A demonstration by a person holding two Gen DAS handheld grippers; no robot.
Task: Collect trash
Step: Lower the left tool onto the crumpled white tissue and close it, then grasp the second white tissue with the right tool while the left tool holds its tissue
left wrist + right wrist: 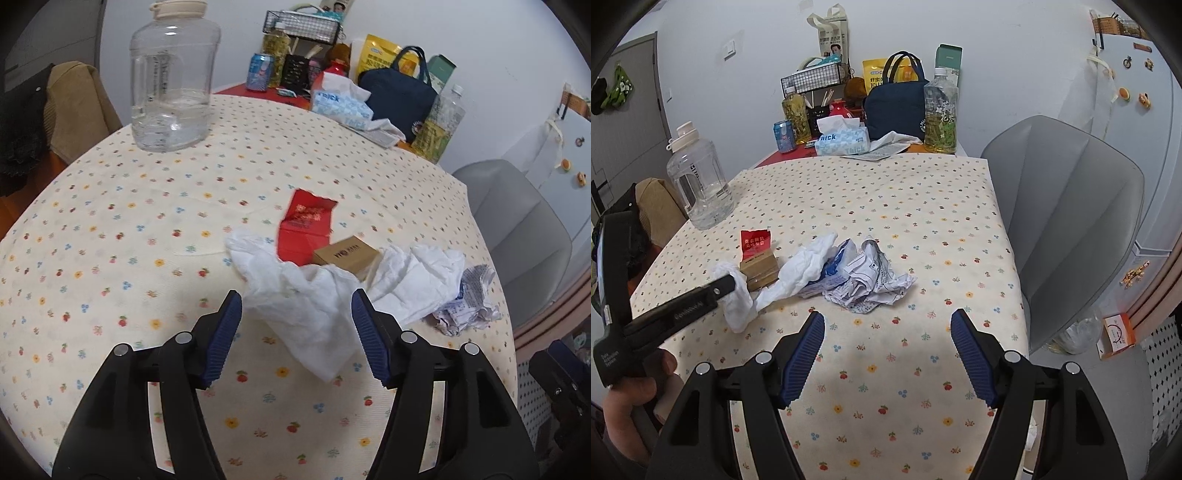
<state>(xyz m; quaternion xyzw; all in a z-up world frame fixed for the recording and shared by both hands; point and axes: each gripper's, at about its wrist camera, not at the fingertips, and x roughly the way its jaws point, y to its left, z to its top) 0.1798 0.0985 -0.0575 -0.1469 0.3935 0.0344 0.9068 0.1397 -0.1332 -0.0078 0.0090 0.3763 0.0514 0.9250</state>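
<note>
Flower-print tablecloth point(147, 221) carries the trash toward its near right corner. Left gripper point(295, 332), jaws released, straddles the white tissue point(306, 310); closing comes next. Right gripper point(886, 354) waits released before the crumpled receipt point(871, 280).

Plenty of open tablecloth point(886, 206) in front of the right gripper point(887, 356), nothing between its wide-open jaws. Trash clumps mid-table: crumpled receipts point(875, 282), white tissue point(310, 306), a cardboard box point(347, 256), a red packet point(306, 225), all touching. Left gripper point(295, 334) sits spread around the tissue. Big water jug point(700, 184) blocks the far left corner, gray chair point(1071, 221) crowds the right edge.
</note>
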